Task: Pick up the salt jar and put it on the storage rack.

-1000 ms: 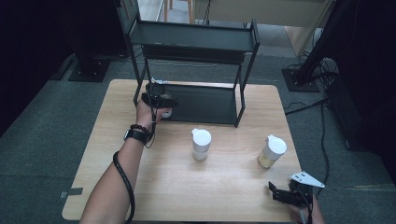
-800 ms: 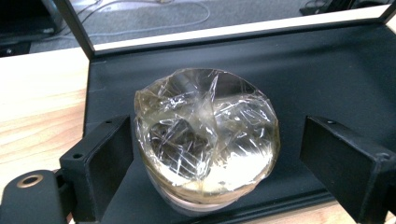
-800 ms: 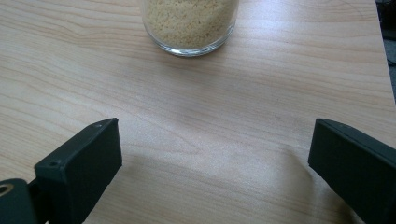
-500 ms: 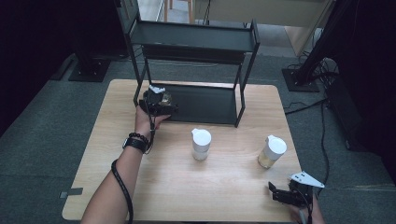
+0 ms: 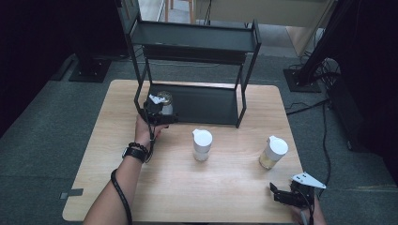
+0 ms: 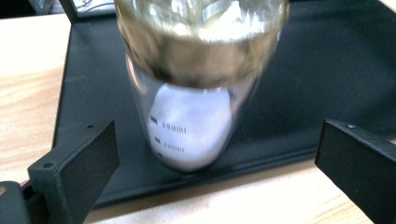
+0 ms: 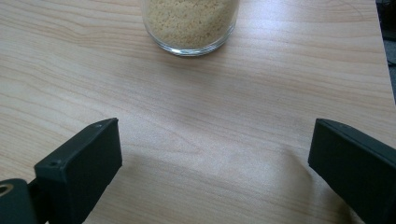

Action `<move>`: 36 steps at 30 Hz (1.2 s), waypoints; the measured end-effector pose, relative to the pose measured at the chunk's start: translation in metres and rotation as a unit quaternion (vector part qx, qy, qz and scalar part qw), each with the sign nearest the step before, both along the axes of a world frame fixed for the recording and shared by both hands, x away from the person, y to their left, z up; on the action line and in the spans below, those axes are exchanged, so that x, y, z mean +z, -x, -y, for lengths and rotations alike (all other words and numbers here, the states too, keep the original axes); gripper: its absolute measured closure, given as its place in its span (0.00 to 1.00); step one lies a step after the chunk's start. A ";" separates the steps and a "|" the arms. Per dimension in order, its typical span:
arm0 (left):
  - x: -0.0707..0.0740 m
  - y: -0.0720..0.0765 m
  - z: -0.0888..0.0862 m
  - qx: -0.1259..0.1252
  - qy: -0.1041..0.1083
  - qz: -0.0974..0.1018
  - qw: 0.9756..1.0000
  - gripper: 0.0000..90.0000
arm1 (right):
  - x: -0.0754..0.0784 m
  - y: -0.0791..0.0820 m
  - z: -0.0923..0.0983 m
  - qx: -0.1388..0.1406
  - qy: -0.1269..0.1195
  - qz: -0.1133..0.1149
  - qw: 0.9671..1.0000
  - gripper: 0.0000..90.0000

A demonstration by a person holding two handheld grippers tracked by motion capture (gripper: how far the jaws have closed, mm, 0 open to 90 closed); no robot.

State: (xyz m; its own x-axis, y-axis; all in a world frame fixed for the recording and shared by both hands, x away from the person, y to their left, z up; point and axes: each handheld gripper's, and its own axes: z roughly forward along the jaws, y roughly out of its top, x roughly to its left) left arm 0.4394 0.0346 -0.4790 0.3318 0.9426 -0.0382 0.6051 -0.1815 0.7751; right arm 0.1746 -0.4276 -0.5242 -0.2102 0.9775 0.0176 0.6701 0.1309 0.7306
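Down comes the left gripper (image 5: 162,112), fingers just opened wide off the jar (image 6: 196,84) now standing on the rack's bottom shelf (image 5: 211,105), two jars left

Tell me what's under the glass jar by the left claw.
The glass jar stands on the rack's black bottom shelf, near its front edge. The shelf surface directly beneath it is covered by the jar.

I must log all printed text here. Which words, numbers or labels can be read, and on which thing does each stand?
None can be read.
White label on the glass jar, on the rack's lower shelf: dark printed lines, too blurred.
Two white-lidded jars on the table: no text visible.
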 end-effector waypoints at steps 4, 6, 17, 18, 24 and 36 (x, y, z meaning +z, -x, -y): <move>-0.011 0.003 -0.001 0.003 0.002 -0.011 1.000 0.00 | 0.000 0.000 0.000 0.000 0.000 0.000 1.000 0.03; -0.016 0.005 -0.002 0.004 0.003 -0.013 1.000 0.00 | 0.000 0.000 0.000 0.000 0.000 0.000 1.000 0.03; -0.038 0.015 -0.006 0.007 -0.006 -0.006 1.000 0.02 | 0.000 0.000 0.000 -0.001 -0.002 0.000 1.000 0.03; -0.040 0.015 -0.007 0.010 -0.008 -0.005 1.000 0.02 | 0.000 0.000 0.000 -0.001 -0.001 0.000 1.000 0.03; -0.039 0.022 -0.012 0.012 -0.010 -0.002 1.000 0.02 | 0.000 0.000 0.000 -0.002 -0.001 0.000 1.000 0.03; -0.040 0.041 -0.019 0.003 -0.042 0.003 0.999 0.02 | 0.000 0.000 0.000 -0.003 0.000 0.000 1.000 0.03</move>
State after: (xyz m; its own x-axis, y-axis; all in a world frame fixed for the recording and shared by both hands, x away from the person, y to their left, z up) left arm 0.3981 0.0532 -0.5192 0.3254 0.9446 0.0428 0.6016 -0.2418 0.7613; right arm 0.1745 -0.4273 -0.5242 -0.2034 0.9789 0.0175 0.6705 0.1263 0.7311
